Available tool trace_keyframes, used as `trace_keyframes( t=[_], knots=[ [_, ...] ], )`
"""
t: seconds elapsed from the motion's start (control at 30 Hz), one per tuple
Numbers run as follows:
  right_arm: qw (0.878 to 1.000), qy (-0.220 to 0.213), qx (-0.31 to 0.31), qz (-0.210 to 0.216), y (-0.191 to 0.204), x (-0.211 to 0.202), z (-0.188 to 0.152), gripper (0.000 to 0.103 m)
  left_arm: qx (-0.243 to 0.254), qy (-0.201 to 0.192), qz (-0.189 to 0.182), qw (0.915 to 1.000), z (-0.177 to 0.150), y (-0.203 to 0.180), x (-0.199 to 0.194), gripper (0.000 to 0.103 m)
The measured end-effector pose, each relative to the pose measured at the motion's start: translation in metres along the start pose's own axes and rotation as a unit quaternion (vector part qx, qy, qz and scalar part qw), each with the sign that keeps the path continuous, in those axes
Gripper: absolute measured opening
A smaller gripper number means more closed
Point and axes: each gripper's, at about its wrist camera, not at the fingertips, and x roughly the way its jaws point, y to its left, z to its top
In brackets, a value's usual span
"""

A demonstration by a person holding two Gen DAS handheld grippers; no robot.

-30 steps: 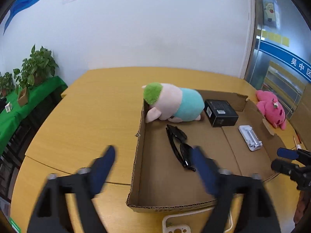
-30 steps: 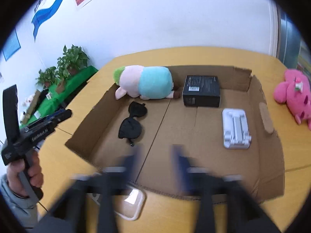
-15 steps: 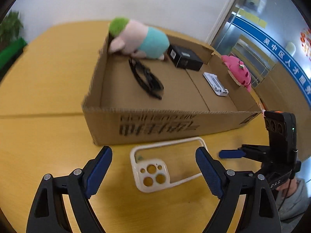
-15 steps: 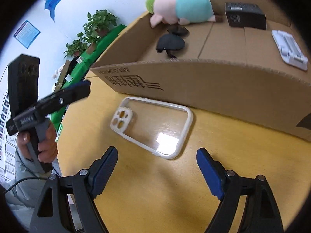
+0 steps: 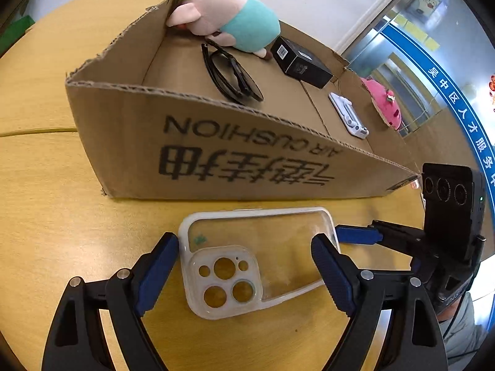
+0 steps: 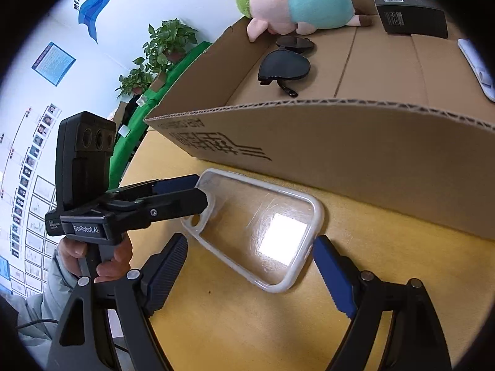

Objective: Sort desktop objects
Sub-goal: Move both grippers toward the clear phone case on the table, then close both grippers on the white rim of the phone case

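Observation:
A clear phone case [image 5: 272, 241] with a white rim lies flat on the wooden table, just in front of the cardboard box [image 5: 216, 154]. My left gripper [image 5: 244, 262] is open and low over the case's camera-hole end, one finger on each side. My right gripper [image 6: 250, 262] is open too and straddles the other end of the case [image 6: 263, 225]. Each gripper shows in the other's view: the right gripper [image 5: 355, 235] comes in from the right, the left gripper [image 6: 188, 193] from the left. No pad visibly presses on the case.
In the box lie a plush pig [image 5: 225, 21], black sunglasses [image 5: 232, 74], a small black carton [image 5: 300, 60] and a white stand [image 5: 348, 114]. A pink plush [image 5: 383, 105] sits beyond the box. A hand [image 6: 108, 262] holds the left gripper. Potted plants [image 6: 164, 46] stand far left.
Both grippers have sunk and tipped down, from looking into the box to hanging over the phone case in front of it. The case now lies between both pairs of fingers.

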Motion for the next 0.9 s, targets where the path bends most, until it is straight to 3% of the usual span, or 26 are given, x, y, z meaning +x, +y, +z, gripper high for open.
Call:
trace_keyframes(
  t=[0.2,0.43,0.63,0.9],
  knots=[
    [1.0,-0.019,-0.002,-0.007,0.003,-0.013,-0.002,0.084,0.003,-0.023,-0.011,0.9997,0.0,-0.013,-0.013,0.09],
    [0.996,-0.08,-0.037,-0.014,0.019,-0.049,-0.005,0.084,0.025,-0.065,-0.037,0.9969,0.01,-0.037,-0.04,0.09],
    [0.996,-0.076,-0.04,-0.015,0.018,-0.061,-0.027,0.084,0.037,-0.047,-0.05,0.9969,-0.001,-0.045,-0.035,0.09],
    [0.996,-0.067,-0.009,-0.061,0.0,-0.057,-0.036,0.084,0.012,-0.017,-0.019,0.9996,-0.013,-0.032,-0.02,0.09]
  ],
)
